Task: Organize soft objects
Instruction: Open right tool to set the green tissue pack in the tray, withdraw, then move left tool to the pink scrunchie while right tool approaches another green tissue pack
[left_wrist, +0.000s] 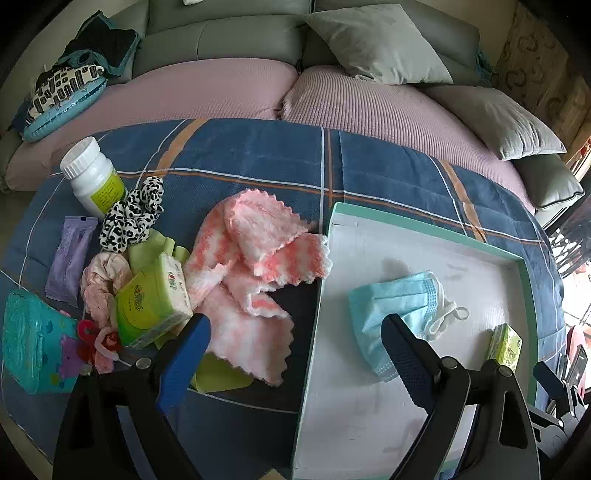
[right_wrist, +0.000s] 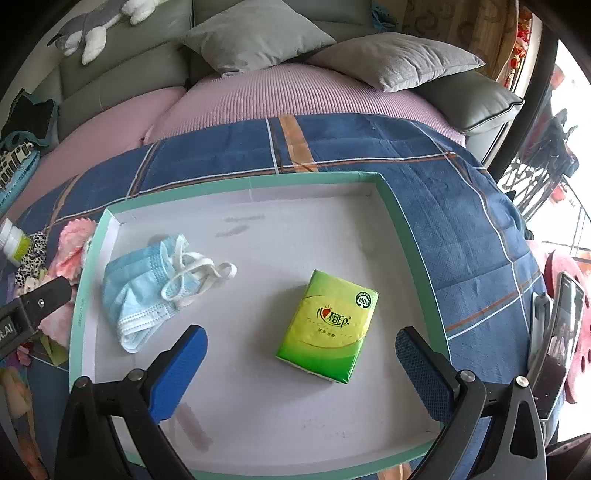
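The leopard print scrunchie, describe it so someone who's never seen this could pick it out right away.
On the blue plaid cloth, look left of the white tray at the pile of small items. At the pile's far end, leaning against the white pill bottle, lies the leopard print scrunchie. Its black-and-white spots set it apart from the plain pale pink scrunchie nearer the camera.

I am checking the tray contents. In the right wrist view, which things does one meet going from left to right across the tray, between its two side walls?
Left tray wall → blue face mask → green tissue pack → right tray wall.
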